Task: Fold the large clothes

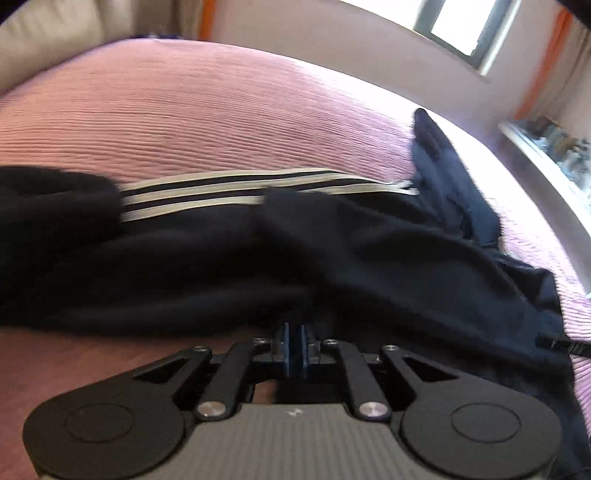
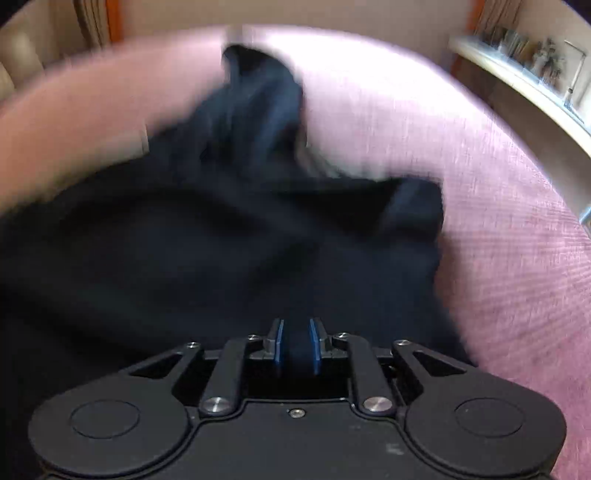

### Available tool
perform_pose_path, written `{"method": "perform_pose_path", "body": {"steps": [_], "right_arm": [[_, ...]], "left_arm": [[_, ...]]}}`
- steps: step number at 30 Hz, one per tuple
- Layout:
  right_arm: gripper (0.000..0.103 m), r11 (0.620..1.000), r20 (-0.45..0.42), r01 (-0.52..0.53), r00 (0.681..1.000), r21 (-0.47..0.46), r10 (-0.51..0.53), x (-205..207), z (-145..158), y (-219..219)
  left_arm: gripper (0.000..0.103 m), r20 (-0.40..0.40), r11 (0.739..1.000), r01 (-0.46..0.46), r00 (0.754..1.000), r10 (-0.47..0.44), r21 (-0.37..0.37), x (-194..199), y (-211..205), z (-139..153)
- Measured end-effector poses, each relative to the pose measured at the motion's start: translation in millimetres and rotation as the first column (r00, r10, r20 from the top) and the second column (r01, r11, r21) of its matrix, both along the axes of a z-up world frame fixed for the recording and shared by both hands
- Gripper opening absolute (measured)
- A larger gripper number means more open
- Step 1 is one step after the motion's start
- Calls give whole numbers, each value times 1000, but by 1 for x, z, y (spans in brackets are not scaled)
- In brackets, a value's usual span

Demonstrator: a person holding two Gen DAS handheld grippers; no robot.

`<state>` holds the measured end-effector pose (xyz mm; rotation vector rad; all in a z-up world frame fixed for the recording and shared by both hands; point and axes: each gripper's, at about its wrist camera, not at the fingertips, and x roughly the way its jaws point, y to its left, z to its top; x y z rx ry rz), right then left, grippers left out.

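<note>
A large dark navy garment [image 1: 332,258] with three pale stripes [image 1: 236,192] along one side lies rumpled on a pink bed cover [image 1: 192,110]. My left gripper [image 1: 294,332] is shut on the garment's near edge, with cloth bunched over the fingertips. In the right wrist view the same navy garment [image 2: 221,240] spreads ahead, blurred by motion, on the pink cover [image 2: 517,258]. My right gripper [image 2: 295,332] is shut on a fold of the cloth, which shows between the blue pads [image 2: 279,343].
A white shelf with small items [image 1: 546,147] runs along the right of the bed, and shows in the right wrist view [image 2: 524,62]. A window [image 1: 461,29] is in the far wall. Curtains [image 2: 92,22] and a beige cushion [image 1: 48,37] stand at the back left.
</note>
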<state>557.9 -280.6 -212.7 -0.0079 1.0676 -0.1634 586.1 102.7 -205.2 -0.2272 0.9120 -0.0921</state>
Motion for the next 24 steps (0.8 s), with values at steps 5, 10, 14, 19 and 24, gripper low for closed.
{"method": "perform_pose_path", "body": {"steps": [5,10,14,19,24], "right_arm": [[21,981,-16,101,995,165,-100,11,19,-23],[30,981,38,59,997,184,-67,-2,44,-13],[34,971,4,53,998,232,-55,-17,38,-2],[38,952,-51,-3,998,307,19,-32,31,2],[40,946,-52,-21,998,323,40,-39,33,-7]], "left_arm": [[25,55,985,-98,994,91,139,-29,40,29],[54,161,930,-115,985,61,348,6,66,52],[68,69,911,-26,998,-3,412,63,78,34],[69,-79,848,79,996,-44,523,94,79,-5],[14,-52,904,-22,997,49,428,101,96,-5]]}}
